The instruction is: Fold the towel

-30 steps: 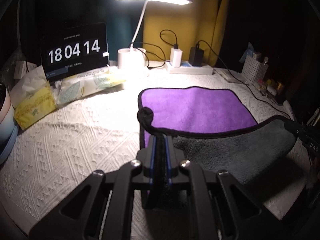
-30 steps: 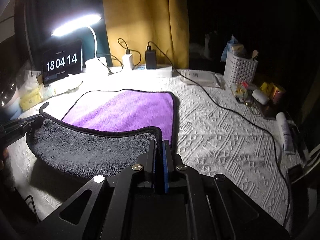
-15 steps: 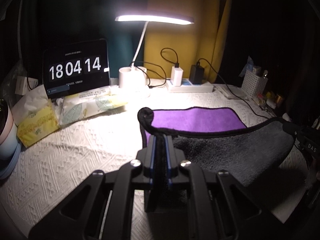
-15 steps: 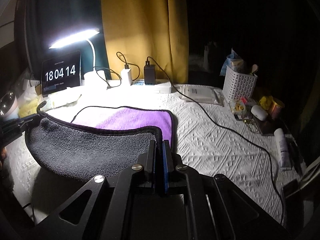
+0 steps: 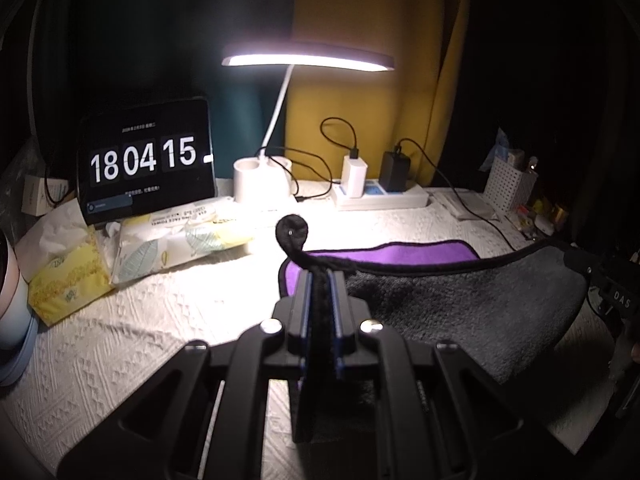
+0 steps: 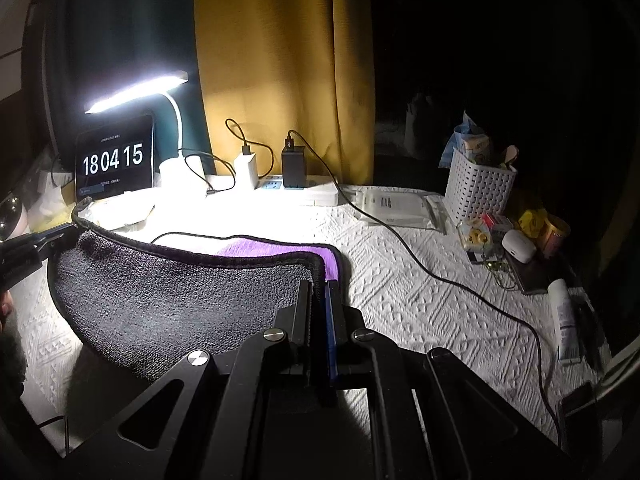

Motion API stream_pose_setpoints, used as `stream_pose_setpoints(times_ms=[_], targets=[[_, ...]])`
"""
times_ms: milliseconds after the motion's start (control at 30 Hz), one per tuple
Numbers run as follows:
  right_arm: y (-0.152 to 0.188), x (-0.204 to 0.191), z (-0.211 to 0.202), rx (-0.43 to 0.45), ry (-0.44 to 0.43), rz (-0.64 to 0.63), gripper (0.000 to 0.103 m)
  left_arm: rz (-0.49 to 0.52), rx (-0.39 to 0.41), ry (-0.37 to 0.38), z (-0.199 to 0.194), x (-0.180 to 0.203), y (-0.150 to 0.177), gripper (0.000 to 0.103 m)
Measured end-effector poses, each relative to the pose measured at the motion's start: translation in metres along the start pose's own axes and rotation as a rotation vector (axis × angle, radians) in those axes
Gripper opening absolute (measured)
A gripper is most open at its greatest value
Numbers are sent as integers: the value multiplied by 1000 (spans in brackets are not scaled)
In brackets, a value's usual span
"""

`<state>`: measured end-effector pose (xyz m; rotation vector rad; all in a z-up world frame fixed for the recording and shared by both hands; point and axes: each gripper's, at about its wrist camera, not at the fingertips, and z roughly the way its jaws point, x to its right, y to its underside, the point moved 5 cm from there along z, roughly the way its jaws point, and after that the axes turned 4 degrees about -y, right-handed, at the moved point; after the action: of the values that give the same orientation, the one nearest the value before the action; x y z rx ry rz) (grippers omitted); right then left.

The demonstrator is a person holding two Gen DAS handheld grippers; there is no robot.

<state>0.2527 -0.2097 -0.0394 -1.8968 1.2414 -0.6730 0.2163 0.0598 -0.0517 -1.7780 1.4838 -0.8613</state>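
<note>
Starting at the far left of the left wrist view, a yellow tissue pack (image 5: 68,284) lies on the white textured desk cover (image 5: 132,344), with a pale leaf-print wipes pack (image 5: 180,240) just beside it. Behind them the tablet clock (image 5: 146,164) reads 18 04 15, and the lit desk lamp (image 5: 308,60) rises from its white base next to a power strip (image 5: 380,198) carrying a white and a black charger.

Centre frame, the left gripper (image 5: 320,276) is clamped tight on a corner of the towel (image 5: 460,308), black trim curling up above its fingertips. The towel's grey side faces the camera, lifted and sagging between the two grippers, while a strip of its purple side lies flat on the desk beyond. At the right edge, the right gripper (image 5: 580,260) grips the other raised corner.

From the right wrist view, the left gripper (image 6: 60,236) shows at the left, pinching its corner. The towel (image 6: 168,304) hangs across, and the right gripper (image 6: 318,284) is closed hard on the near corner. Further right, a black cable (image 6: 420,268) snakes over the desk, past a white slotted basket (image 6: 476,188) and a white tube (image 6: 564,320).
</note>
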Motion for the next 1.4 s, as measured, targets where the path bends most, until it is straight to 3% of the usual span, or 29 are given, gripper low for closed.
stream_pose_setpoints(times_ms=[1400], targets=[[-52, 9, 50, 54, -4, -27, 7, -2, 56, -28, 42, -6, -41, 9]])
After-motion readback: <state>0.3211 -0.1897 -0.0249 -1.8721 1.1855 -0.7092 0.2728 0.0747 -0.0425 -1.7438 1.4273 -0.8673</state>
